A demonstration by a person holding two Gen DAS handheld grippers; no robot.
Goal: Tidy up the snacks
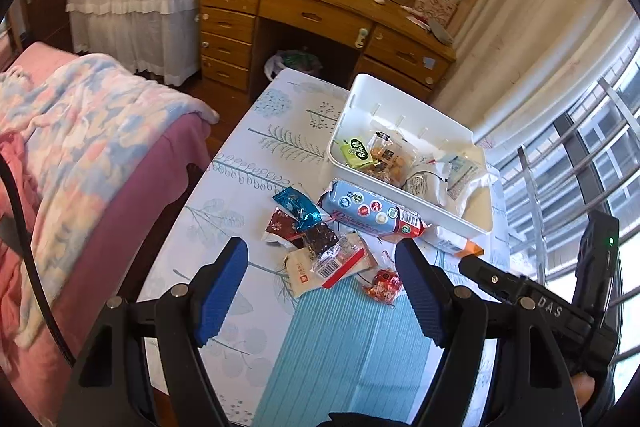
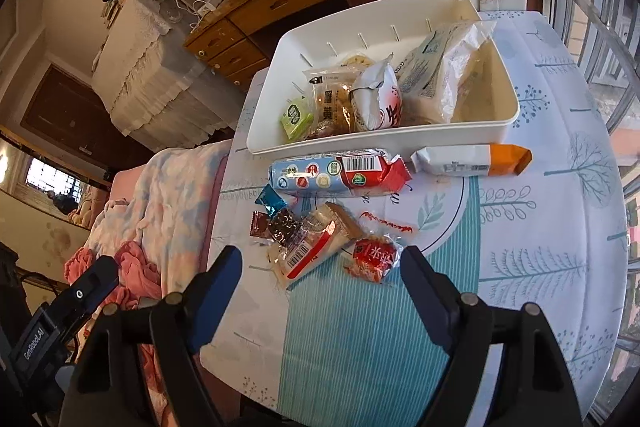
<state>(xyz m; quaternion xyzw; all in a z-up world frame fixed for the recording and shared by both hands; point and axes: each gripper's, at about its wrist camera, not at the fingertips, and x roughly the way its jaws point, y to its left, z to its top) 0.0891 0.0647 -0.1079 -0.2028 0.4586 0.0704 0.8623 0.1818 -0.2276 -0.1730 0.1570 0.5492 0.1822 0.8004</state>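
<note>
While both grippers hang above the near end of the table (image 2: 540, 211), its cloth, printed with pale trees and a striped teal panel, carries all the snacks. Largest on it is the white bin (image 2: 400, 139), set toward the far end near the wooden desk (image 1: 320, 15); inside lie a green packet (image 2: 296, 117) against the left wall, a clear pack of biscuits (image 2: 332, 99), a white-and-red bag (image 2: 376, 99) and a pale pouch (image 2: 440, 71) leaning at the right. Just in front of the bin's near wall lie a long blue-and-red biscuit roll (image 2: 336, 175) and, to its right, a white carton with an orange end (image 2: 472, 159), apart from the roll. Nearer the camera sits a loose cluster: a beige pack with a red stripe and barcode (image 2: 308, 251), partly overlaid by a dark clear-wrapped square (image 2: 284, 227), with a maroon sachet (image 2: 258, 223) and a blue foil sachet (image 2: 272, 201) at its left. A small red round snack (image 2: 374, 255) lies just right of the beige pack. The left gripper (image 1: 324, 267) stands wide apart with nothing between its blue pads (image 1: 224, 287), which hover over the cluster without touching it. The right gripper (image 2: 320, 263) is likewise spread and holds nothing, the beige pack and the red snack showing between its fingers (image 2: 424, 279).
</note>
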